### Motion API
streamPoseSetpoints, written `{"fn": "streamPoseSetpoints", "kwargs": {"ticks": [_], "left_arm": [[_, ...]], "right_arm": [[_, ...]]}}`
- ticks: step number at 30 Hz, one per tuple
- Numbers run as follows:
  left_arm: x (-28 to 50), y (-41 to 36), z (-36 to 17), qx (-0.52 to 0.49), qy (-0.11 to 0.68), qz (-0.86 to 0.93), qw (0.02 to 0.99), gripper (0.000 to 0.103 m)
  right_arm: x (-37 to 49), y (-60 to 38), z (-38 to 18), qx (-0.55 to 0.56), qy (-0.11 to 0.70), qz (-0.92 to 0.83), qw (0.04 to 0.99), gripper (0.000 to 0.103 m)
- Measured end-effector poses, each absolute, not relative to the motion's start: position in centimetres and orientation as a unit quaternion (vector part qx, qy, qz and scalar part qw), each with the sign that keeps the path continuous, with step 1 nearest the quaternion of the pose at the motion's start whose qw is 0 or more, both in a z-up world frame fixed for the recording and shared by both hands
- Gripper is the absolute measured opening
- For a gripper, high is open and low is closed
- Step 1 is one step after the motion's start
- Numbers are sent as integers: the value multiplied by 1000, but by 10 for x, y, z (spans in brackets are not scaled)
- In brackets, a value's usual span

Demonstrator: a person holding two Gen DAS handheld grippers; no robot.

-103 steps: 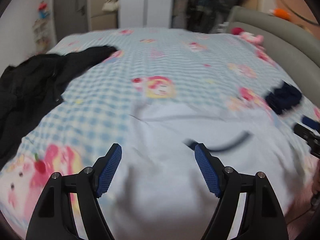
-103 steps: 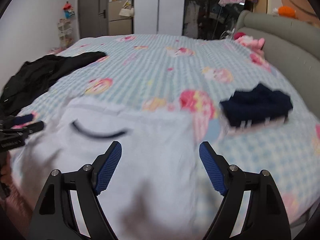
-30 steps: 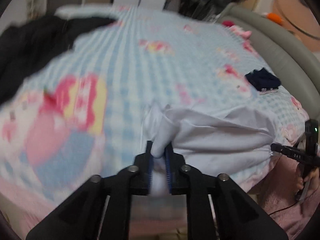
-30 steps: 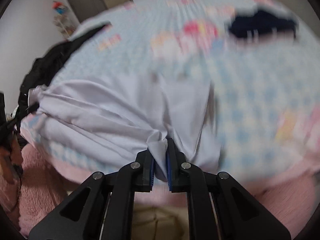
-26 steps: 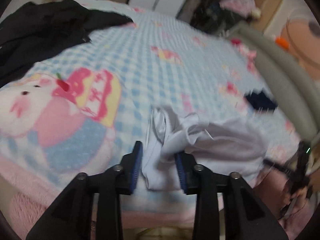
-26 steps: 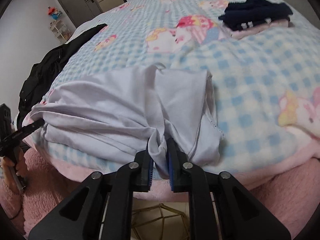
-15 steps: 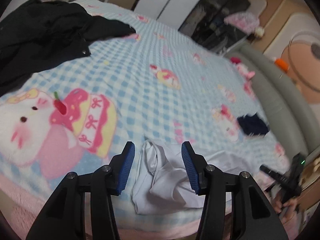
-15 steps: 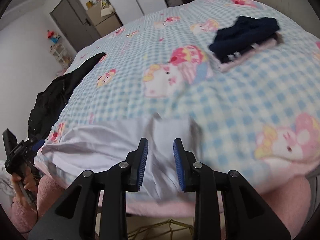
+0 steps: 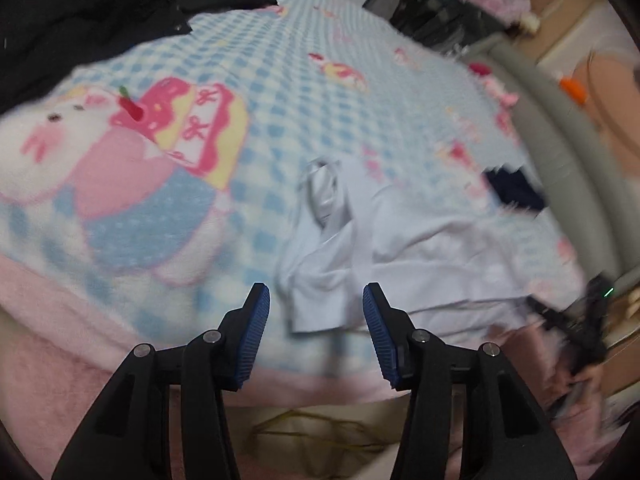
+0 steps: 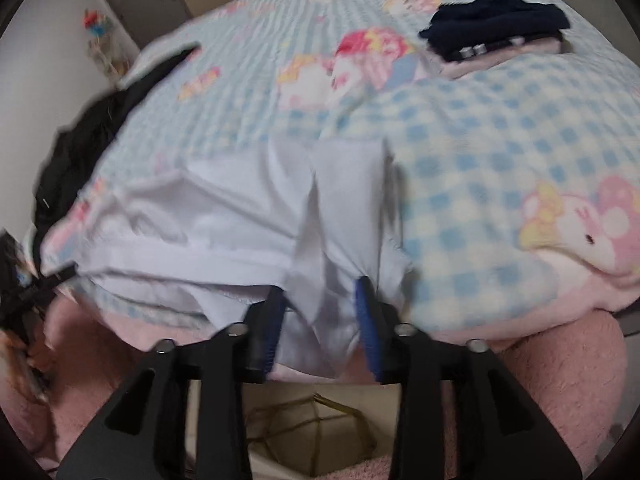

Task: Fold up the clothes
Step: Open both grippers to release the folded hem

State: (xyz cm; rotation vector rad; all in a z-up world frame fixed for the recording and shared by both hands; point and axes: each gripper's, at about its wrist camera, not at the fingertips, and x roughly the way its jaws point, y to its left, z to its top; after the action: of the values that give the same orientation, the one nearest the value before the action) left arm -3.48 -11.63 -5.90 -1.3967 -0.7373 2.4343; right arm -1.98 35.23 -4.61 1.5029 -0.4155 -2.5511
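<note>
The white garment (image 9: 404,240) is lying bunched along the near edge of the bed (image 9: 280,80), folded over on itself with its hems gathered toward you, so that the fold line is running parallel to that edge. In the right wrist view the same white garment (image 10: 224,216) is spreading from the middle of the near edge toward the near left corner, and one flap is hanging a little over the pink border of the blanket.

Your left gripper (image 9: 316,324) is standing spread, with the crumpled end of the cloth lying just beyond its blue pads (image 9: 256,320) and nothing pressed between them; it is pointing down at the bed so that the cloth end can settle flat. Your right gripper (image 10: 320,320) has just been opening; its jaws are standing apart with the hanging flap between them, and the pads seem to be pressing on nothing, though blur is making this hard to confirm.

Judged from this layout, you are releasing both ends after one fold, and further folds are likely remaining.

Farther out, a folded dark garment (image 10: 496,24) is resting on a pink one near the far right side of the bed, probably as the finished pile. A black jacket (image 9: 100,4) is sprawling at the far left corner, seemingly awaiting its turn.
</note>
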Motion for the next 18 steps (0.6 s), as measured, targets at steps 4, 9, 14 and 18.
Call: {"fn": "streamPoseSetpoints", "kwargs": {"ticks": [4, 9, 14, 18], "left_arm": [[-45, -124, -71, -469, -326, 809, 139, 51], [-47, -106, -85, -528, -205, 821, 72, 50], [-33, -107, -73, -536, -161, 827, 44, 50], [-33, -129, -59, -505, -223, 831, 73, 49]], "right_arm": [[-24, 384, -46, 484, -225, -844, 44, 55], [-26, 383, -57, 513, -210, -830, 62, 55], [-27, 366, -67, 544, -94, -833, 10, 55], [-24, 373, -55, 527, -143, -837, 28, 55]]}}
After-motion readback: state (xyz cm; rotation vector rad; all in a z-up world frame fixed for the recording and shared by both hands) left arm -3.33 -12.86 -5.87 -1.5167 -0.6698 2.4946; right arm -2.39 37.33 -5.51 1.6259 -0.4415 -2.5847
